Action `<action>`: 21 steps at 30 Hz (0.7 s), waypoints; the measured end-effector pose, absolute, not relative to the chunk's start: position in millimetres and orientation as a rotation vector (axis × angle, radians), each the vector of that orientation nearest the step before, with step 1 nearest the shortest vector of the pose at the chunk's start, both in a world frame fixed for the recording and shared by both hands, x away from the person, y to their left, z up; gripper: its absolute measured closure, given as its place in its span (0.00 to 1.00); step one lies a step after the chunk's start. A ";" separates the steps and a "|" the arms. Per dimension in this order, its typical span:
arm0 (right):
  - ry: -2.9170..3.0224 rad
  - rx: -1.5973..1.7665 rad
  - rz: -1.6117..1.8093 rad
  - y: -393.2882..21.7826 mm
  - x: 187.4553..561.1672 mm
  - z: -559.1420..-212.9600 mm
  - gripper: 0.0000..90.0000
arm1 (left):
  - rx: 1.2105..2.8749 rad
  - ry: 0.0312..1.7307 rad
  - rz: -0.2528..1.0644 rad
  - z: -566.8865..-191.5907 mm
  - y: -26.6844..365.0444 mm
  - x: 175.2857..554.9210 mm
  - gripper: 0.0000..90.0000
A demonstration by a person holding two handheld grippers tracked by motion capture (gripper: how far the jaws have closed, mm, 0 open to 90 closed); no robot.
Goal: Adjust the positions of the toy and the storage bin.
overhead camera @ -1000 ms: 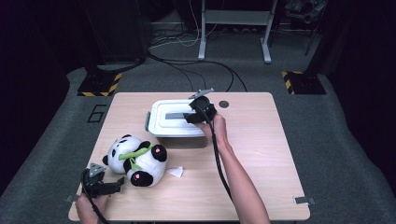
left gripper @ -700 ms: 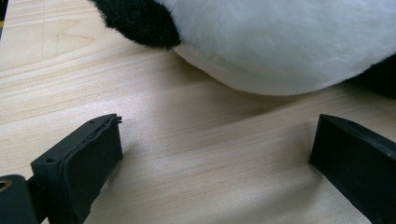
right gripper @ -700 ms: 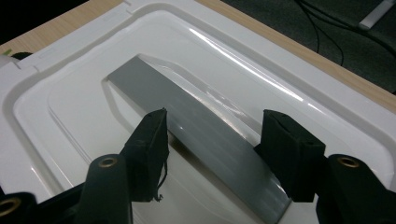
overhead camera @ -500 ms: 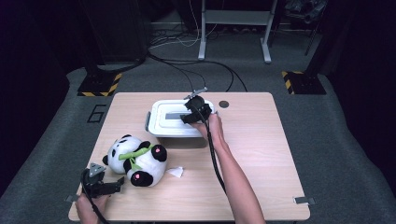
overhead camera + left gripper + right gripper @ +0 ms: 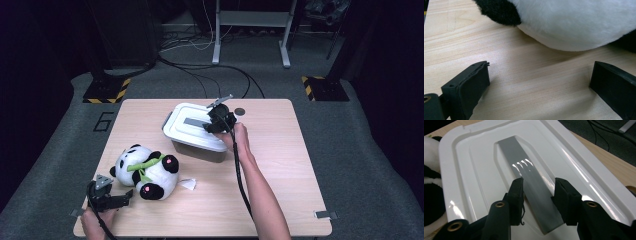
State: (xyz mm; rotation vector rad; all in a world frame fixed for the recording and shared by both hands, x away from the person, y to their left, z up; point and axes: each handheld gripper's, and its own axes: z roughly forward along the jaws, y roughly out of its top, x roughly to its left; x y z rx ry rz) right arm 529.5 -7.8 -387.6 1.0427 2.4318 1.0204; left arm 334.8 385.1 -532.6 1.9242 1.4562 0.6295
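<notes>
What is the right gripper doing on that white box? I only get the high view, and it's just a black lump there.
Observer: Its own view shows the right gripper straddling the grey handle in the white lid. The jaws have just been closing on it; I can't tell if they grip.
Operator: And the left one?
Observer: The left gripper is open over bare table, with the panda toy just ahead, untouched.

A large 6 [image 5: 105, 121] is marked on the grey floor [image 5: 75, 107] just beside the table's far left corner.
</notes>
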 end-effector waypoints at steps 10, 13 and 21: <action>2.413 1.053 1.009 -27.6 520.7 -387.2 0.73 | 1.924 1.456 0.629 -532.7 385.1 334.9 0.02; 2.412 1.078 1.024 -33.4 516.5 -387.8 0.73 | 1.924 1.456 0.629 -532.6 385.1 334.8 0.02; 2.372 1.108 1.051 -47.7 501.1 -390.5 0.74 | 1.924 1.456 0.629 -532.6 385.1 334.9 0.02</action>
